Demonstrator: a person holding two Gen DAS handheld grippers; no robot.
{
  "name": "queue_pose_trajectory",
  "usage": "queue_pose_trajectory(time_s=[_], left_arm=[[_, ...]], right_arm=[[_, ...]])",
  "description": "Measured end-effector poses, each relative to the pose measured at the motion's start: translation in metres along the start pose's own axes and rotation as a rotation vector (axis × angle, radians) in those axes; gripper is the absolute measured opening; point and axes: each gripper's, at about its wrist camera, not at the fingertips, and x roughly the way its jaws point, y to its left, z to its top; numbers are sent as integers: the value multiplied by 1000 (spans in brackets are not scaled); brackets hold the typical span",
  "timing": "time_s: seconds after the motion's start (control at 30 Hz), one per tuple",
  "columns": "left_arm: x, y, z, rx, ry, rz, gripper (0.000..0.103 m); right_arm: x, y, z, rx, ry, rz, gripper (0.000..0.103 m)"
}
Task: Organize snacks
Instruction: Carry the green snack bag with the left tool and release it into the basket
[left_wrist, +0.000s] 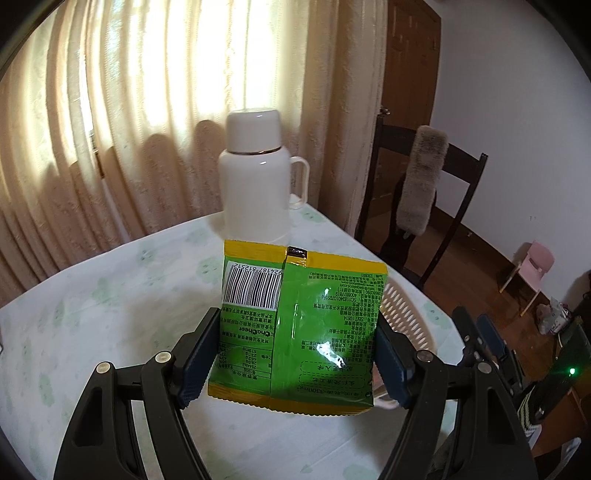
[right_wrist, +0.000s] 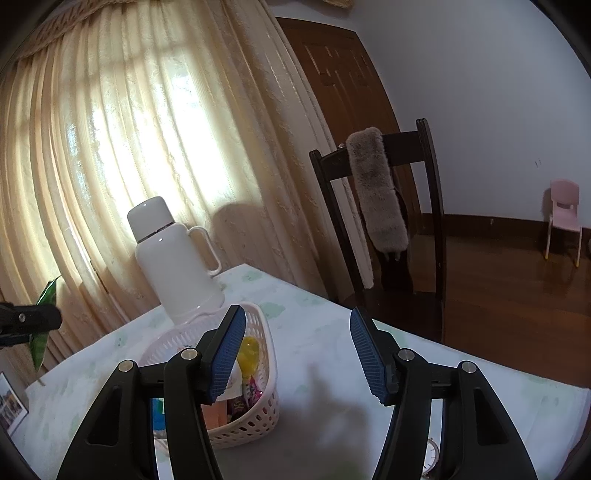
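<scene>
Left gripper (left_wrist: 291, 363) angled downward over the table (left_wrist: 110, 314), pads pressed against both side edges of a green snack packet (left_wrist: 295, 332). Packet held clear of the cloth, back face to the camera and upside down, top seam toward the white flask (left_wrist: 255, 177). Packet positioned just left of the white basket (left_wrist: 406, 314), part of whose slotted rim shows behind its right edge. Legible on packet: barcode with inverted digits ending "872312"; inverted brand reading "ChaCheer"; nutrition panel and dense small print too fine to read.

Right gripper (right_wrist: 297, 354) pointing slightly downward across the table, blue ribbed fingers (right_wrist: 227, 354) moderately apart with nothing between them. Basket (right_wrist: 266, 402) sitting just behind and below the left finger, holding several snacks: one yellow piece (right_wrist: 248, 352) and one dark wrapper (right_wrist: 251, 392) with unreadable print. Flask standing directly behind the basket. Dark wooden chair (right_wrist: 428, 229) draped with a grey furry cloth (right_wrist: 376, 188) beyond the table's far edge.
</scene>
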Motion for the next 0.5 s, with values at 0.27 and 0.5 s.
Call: queue_pose_trajectory(time_s=[0.27,0.5], left_arm=[[28,-23,4,32,27,-20,73],[52,-45,2,90,46,-7,73]], right_arm=[[0,-2,2,10,0,-4,61],[1,-3,3,12,2,-15,61]])
